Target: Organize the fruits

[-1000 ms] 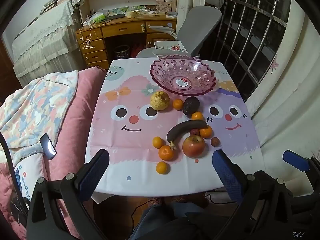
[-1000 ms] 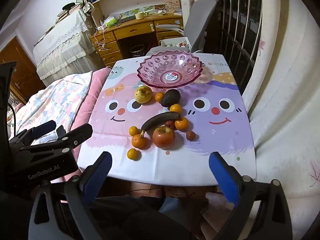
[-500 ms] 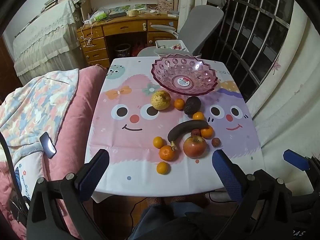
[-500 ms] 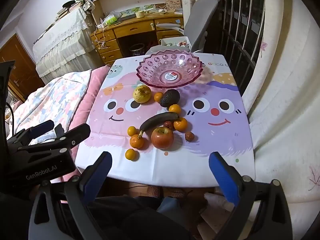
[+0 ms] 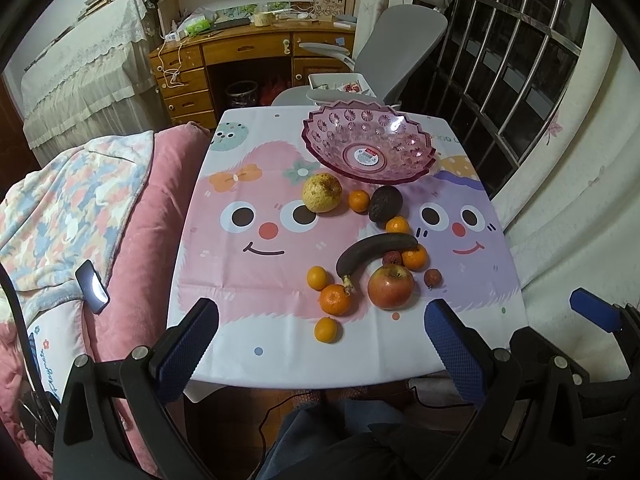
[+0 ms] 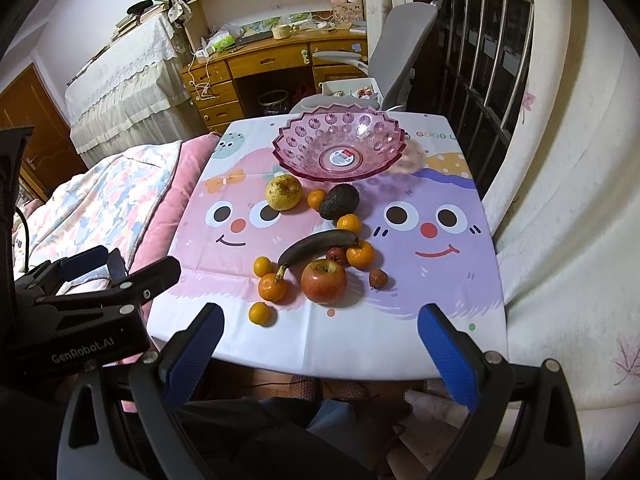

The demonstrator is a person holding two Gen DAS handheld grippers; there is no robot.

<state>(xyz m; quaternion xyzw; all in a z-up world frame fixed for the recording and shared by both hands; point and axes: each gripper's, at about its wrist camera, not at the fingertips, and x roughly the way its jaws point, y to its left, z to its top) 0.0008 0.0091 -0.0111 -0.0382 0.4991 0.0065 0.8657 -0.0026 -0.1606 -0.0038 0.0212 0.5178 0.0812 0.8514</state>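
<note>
Nothing sits in the pink bowl (image 5: 368, 152) yet; it looks like light, rigid plastic at the far table end. We'd grip the firm apple (image 5: 390, 286) across its middle, the blackened banana (image 5: 374, 250), probably soft, gently mid-length. Both left gripper (image 5: 320, 340) and right gripper (image 6: 320, 338) hang spread wide, empty, before the near edge

The scalloped pink plastic bowl (image 5: 368, 151) stands at the worktop's far end. Nearer than the bowl lie a yellow pear (image 5: 321, 193), dark avocado (image 5: 385, 203), blackened banana (image 5: 374, 251) and red apple (image 5: 390, 286) (small oranges between). The left tool (image 5: 320, 342) gapes wide, nearest.
</note>
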